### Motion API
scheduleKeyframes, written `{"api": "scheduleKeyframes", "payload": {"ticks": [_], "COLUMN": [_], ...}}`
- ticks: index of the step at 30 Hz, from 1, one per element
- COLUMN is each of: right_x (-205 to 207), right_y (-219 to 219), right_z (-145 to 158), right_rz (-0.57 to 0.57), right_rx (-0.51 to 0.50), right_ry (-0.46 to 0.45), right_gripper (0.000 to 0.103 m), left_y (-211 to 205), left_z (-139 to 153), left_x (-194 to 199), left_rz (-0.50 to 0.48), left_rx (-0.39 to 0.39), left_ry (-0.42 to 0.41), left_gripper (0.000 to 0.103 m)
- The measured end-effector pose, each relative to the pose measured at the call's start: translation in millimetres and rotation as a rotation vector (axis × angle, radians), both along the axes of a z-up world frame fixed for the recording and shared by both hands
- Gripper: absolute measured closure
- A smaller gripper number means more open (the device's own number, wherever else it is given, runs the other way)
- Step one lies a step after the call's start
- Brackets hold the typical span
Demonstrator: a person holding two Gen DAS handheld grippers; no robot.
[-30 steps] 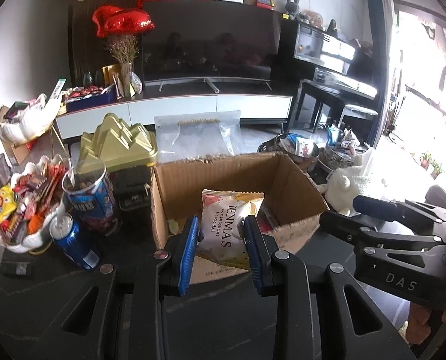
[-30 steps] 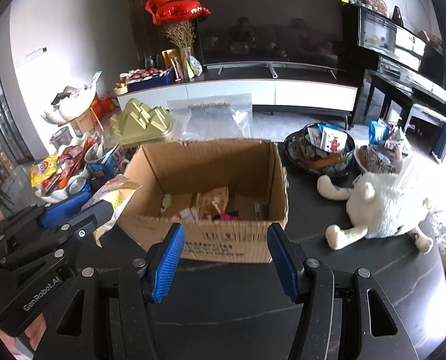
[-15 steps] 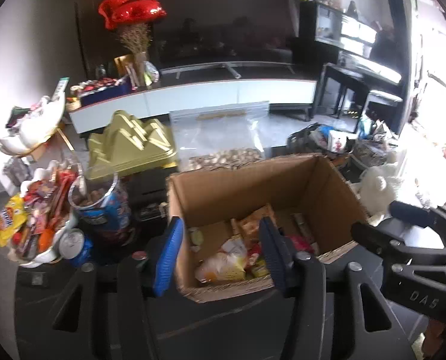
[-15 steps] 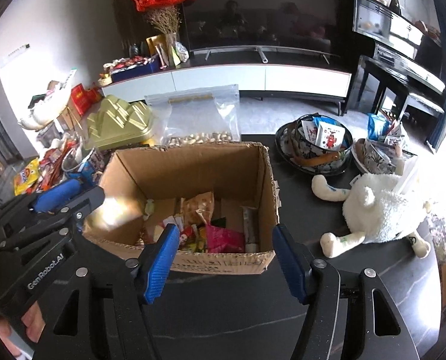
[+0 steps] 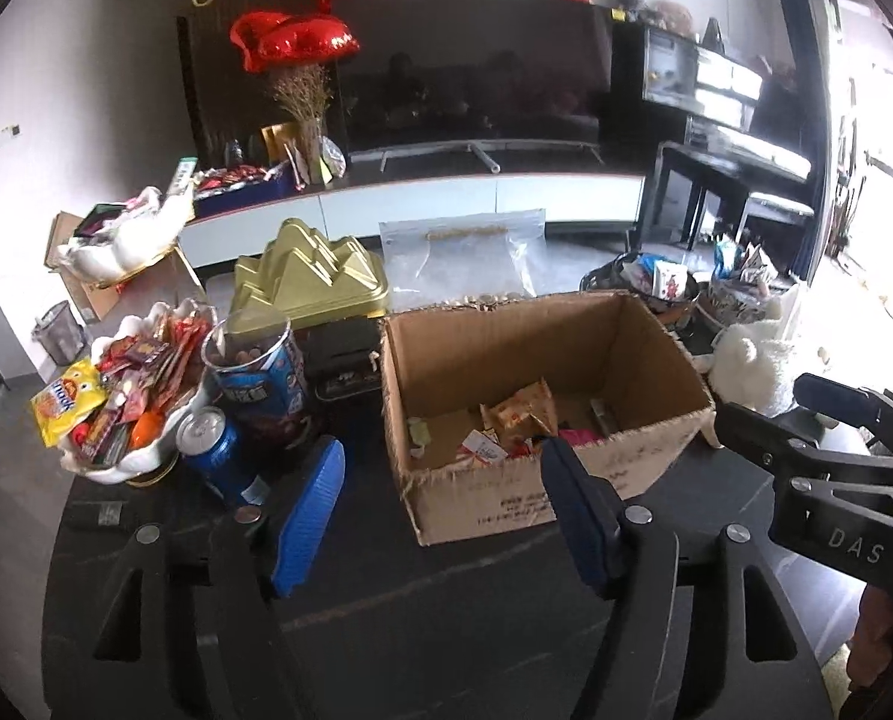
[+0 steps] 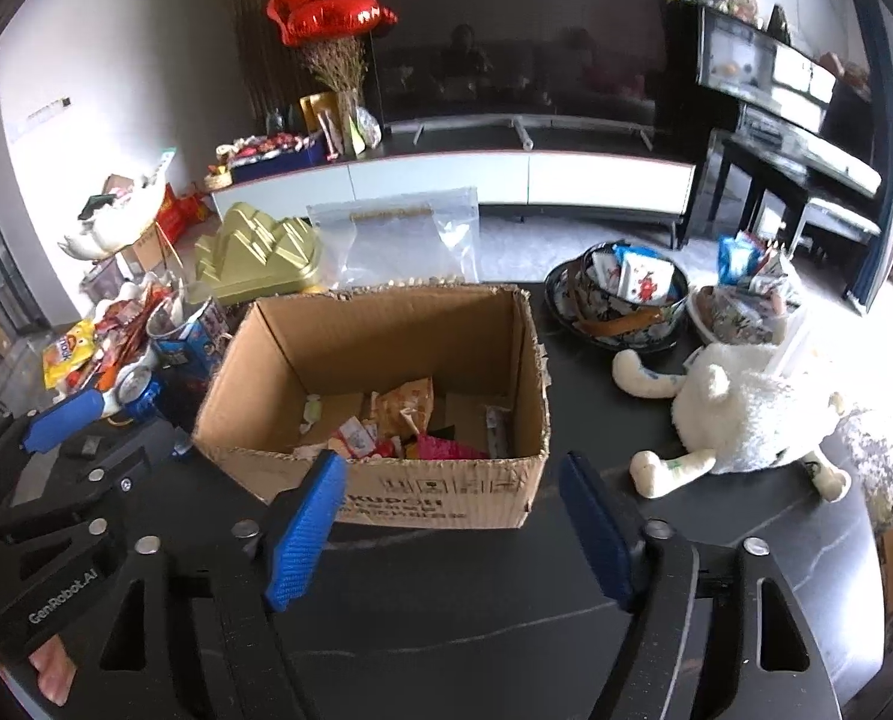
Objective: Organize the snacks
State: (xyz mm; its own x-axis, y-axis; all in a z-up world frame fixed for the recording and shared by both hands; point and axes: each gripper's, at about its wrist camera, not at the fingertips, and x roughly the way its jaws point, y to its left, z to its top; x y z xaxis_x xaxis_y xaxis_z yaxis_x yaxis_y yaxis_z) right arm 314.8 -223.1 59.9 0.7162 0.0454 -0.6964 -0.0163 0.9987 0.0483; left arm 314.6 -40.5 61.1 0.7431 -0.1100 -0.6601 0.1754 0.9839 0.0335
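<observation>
Grippers: left (image 5: 440, 495) and right (image 6: 452, 513) both wide open, empty. Risk: box (image 6: 386, 480) rim snags finger; can (image 5: 221, 456) near table's left edge may topple.

Right tongs (image 6: 446, 516) spread wide and empty before cardboard box (image 6: 386, 492) of snacks (image 6: 398, 426), plush sheep (image 6: 740, 420) right, left tongs (image 6: 56, 420) at lower left, dark counter (image 6: 476, 600).

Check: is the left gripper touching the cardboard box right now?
Apart. In the right wrist view the left gripper sits left of the cardboard box, with dark tabletop showing between them; its jaws are open and empty.
</observation>
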Motion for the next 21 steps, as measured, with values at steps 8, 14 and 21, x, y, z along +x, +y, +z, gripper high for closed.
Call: {"api": "scheduleKeyframes", "payload": {"ticks": [8,14,21], "right_x": [-58,-100,-136], "right_y": [3,5,6], "right_z": [7,6,8], "right_rz": [-0.007,-0.004,-0.007], "right_rx": [-0.010,-0.011,-0.020], "right_ry": [-0.086,-0.132,-0.183], "right_gripper": [0.022,0.022,0.017], "left_y": [4,7,13], "left_z": [12,15,16], "left_x": [-58,-100,-137], "left_rz": [-0.013,0.006,0.025], "left_rx": [0.009,0.028,0.025], "left_ry": [-0.088,-0.153,-0.218], "left_gripper": [0.023,0.006,0.000]}}
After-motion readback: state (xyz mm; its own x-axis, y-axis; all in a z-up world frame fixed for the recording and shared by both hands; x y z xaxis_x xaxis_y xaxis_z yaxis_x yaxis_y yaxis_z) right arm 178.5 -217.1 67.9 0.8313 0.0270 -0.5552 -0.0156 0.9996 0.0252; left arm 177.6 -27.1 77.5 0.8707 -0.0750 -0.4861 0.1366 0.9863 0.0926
